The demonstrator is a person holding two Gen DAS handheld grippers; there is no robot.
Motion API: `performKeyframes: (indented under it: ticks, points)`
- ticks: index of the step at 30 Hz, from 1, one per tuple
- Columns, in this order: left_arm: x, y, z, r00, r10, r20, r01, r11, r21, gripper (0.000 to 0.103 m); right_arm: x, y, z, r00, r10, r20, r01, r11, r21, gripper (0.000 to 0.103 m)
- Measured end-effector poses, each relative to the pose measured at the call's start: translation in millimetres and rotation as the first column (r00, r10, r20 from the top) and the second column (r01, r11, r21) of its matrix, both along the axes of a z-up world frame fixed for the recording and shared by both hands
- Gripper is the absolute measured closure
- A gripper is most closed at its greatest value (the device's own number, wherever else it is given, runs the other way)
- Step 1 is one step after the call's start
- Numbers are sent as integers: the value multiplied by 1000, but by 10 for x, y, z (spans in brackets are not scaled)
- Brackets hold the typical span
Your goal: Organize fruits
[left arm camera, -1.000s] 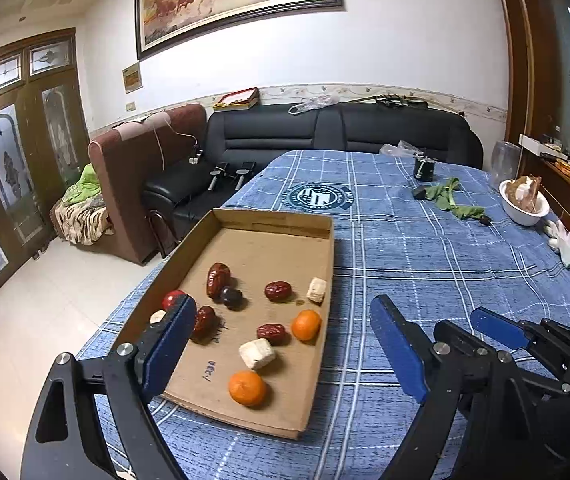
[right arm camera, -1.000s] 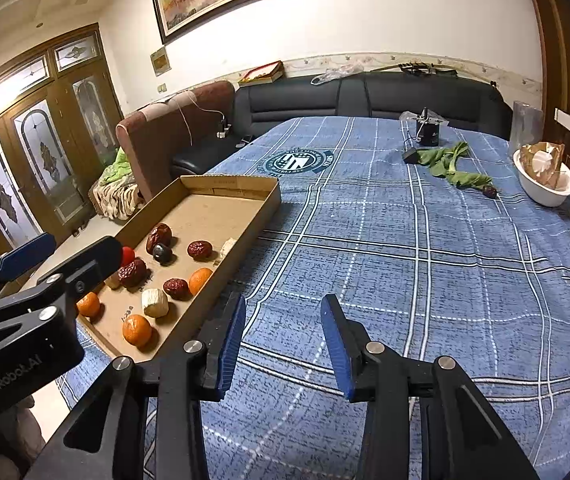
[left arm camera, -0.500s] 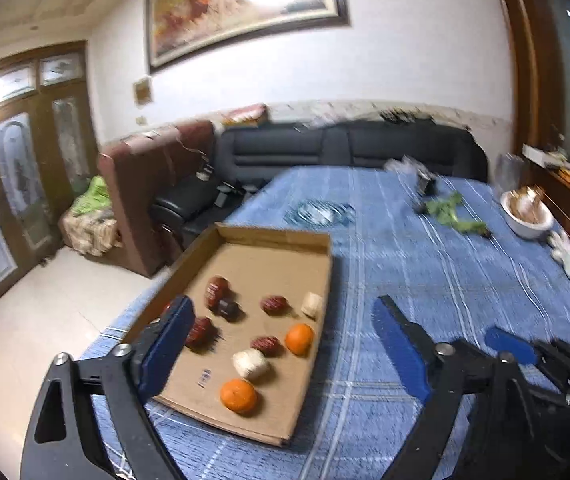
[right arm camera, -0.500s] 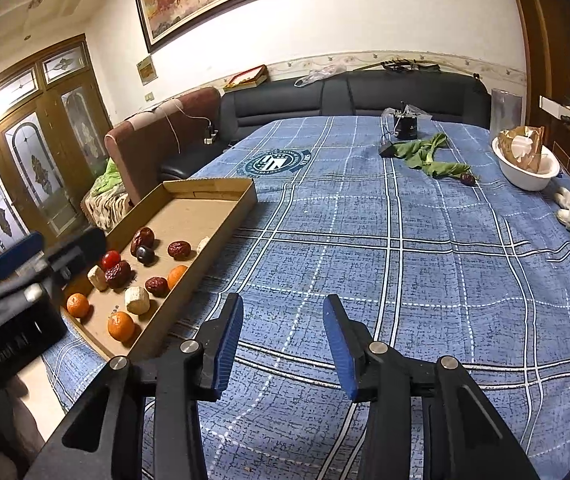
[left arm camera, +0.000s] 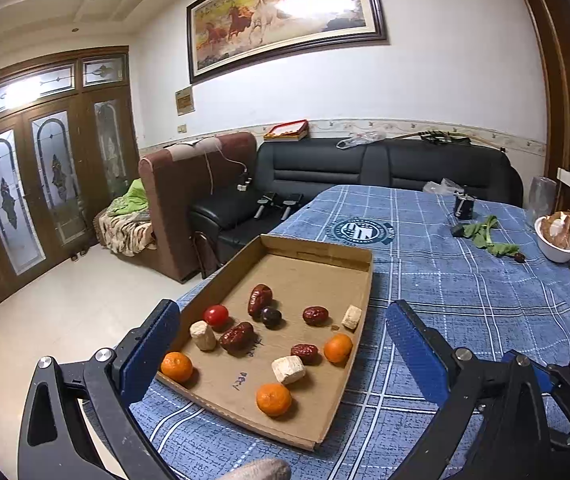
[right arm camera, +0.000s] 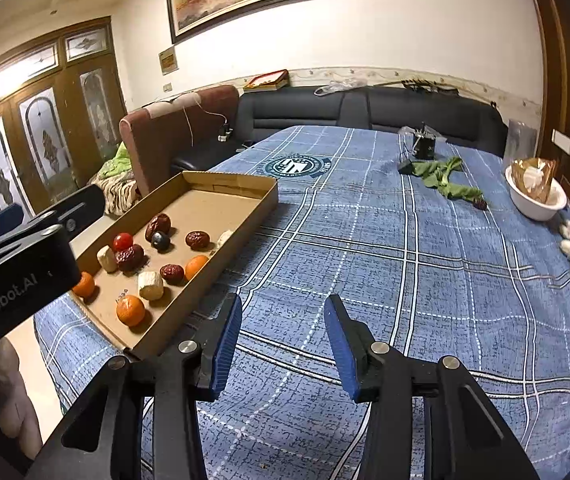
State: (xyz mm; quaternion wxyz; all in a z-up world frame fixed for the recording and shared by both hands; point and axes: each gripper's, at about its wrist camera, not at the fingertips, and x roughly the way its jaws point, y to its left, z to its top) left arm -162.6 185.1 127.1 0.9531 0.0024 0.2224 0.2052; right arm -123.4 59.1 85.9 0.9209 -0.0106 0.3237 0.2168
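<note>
While opening wide, left gripper [left arm camera: 283, 338] holds nothing, right gripper [right arm camera: 283, 342] part open & empty, fruits [left arm camera: 273, 399] loose in cardboard tray [left arm camera: 317, 276].

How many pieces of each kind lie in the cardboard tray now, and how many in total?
Inside the cardboard tray:
Tangerines: 3
Red dates: 4
Pale cut chunks: 3
Cherry tomato: 1
Dark grape: 1
Total: 12
</note>
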Motion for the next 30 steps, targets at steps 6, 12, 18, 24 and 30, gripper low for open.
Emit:
performKeyframes:
  ticks: [6, 12, 18, 24, 30]
  points:
    - [63, 71, -86, 998, -41, -46, 38, 997, -67, 0, -21, 78, -33, 1000, 10, 4, -10, 1000, -28, 54]
    - [117, 122, -164, 995, -62, -76, 53, 992, -115, 0, -5, 95, -71, 1000, 12, -7, -12, 999, -35, 53]
    - [172, 142, -244, 992, -74, -105, 60, 989, -133, 0, -28, 169, -90, 1000, 27, 5, -27, 998, -61, 51]
    - [224, 200, -311, 988, -85, -130, 61, 983, -175, 0, -12, 193, -130, 999, 32, -4, -32, 997, -64, 50]
    - [263, 220, -373, 984, -94, -153, 64, 980, -191, 0, -36, 254, -142, 999, 46, 1, -46, 996, -78, 49]
